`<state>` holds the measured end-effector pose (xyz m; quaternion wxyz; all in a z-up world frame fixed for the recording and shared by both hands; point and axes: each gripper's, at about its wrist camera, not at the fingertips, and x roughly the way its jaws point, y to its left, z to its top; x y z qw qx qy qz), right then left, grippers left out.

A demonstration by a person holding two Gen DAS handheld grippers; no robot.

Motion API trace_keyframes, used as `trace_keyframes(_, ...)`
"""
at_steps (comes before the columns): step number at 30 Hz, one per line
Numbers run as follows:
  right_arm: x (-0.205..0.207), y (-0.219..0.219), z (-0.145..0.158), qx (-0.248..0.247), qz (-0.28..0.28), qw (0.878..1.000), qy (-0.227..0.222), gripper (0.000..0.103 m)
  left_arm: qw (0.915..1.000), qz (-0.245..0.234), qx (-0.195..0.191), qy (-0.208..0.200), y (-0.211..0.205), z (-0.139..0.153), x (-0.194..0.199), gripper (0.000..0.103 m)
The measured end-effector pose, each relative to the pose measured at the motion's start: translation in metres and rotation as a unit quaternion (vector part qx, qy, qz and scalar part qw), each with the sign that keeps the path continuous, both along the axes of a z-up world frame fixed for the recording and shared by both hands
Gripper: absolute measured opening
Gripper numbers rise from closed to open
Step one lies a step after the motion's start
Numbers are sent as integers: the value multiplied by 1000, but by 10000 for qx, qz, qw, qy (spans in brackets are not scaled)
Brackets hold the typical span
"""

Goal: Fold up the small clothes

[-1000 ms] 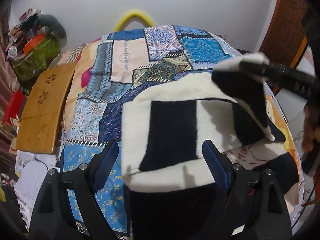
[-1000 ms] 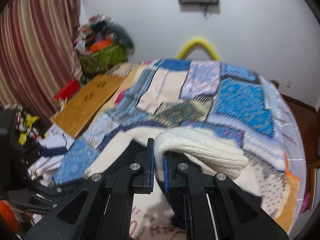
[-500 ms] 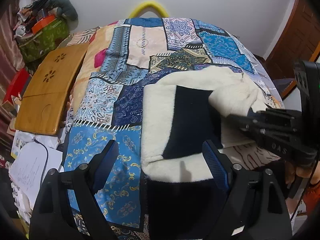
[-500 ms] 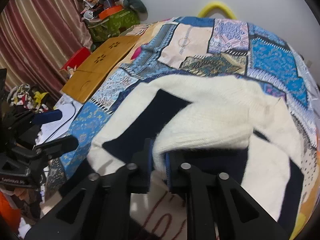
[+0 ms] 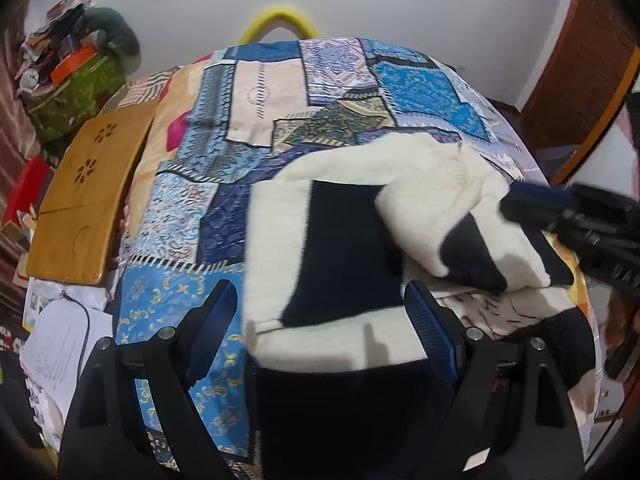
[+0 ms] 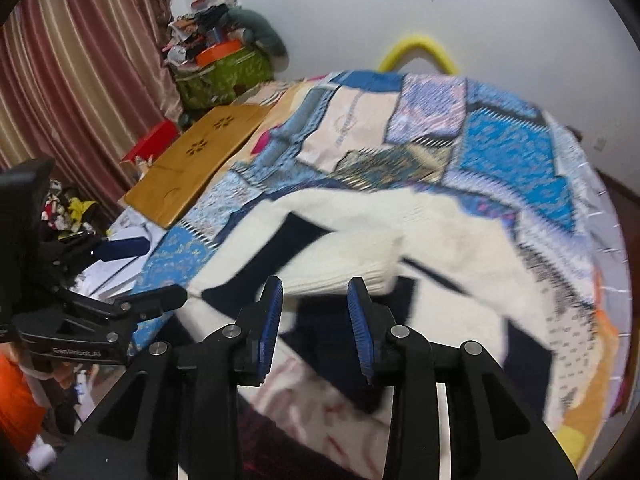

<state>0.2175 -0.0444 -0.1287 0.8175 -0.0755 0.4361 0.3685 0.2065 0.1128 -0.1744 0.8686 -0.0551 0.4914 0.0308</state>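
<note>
**Sleeve released onto the sweater; both grippers open**

Two grippers are seen, each with two blue-padded fingers. The right gripper (image 6: 315, 286) is found with its jaws parted; they have just been opening, and the folded white sleeve (image 6: 352, 258) lies just beyond the pads, not pressed by them. The left gripper (image 5: 320, 300) is held wide open above the near part of the garment, with nothing clamped between its fingers (image 5: 212, 320).

One sweater (image 5: 320, 240), cream with dark navy blocks, is spread on the near half of the bed; one sleeve is laid across its body. It is carried by one patchwork bedspread (image 5: 280, 92) in blues, beige and pink.

Beside the bed, on the left, one wooden lap tray (image 5: 88, 196) is seen, with one green bag (image 5: 76, 92) of clutter beyond it. One yellow arch (image 5: 278, 20) is visible against the wall behind the bed.
</note>
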Motion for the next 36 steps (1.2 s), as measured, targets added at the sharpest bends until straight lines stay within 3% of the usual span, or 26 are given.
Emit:
trace_keyframes(6, 3, -51, 15, -57, -392, 9984, -396, 36, 9994, -297, 139, 110, -33, -3, 15, 86)
trace_keyframes(13, 9, -114, 18, -123, -972, 9937, -541, 36, 9973, -572, 414, 189, -73, -10, 45, 86)
trace_keyframes(25, 20, -210, -24, -146, -1843, 9827, 63, 37, 9898, -680, 1211, 301, -112, -46, 87, 85)
trace_keyframes(29, 20, -227, -37, 45, -2029, 9788, 268, 37, 9867, -711, 1418, 361, -112, -53, 94, 66)
trace_keyframes(34, 23, -232, -51, 85, -2082, 9772, 413, 37, 9898, -567, 1278, 288, -99, -48, 96, 52)
trace_keyframes(36, 24, -232, -57, 75, -2098, 9765, 488, 37, 9908, -545, 1214, 240, -95, -43, 94, 32)
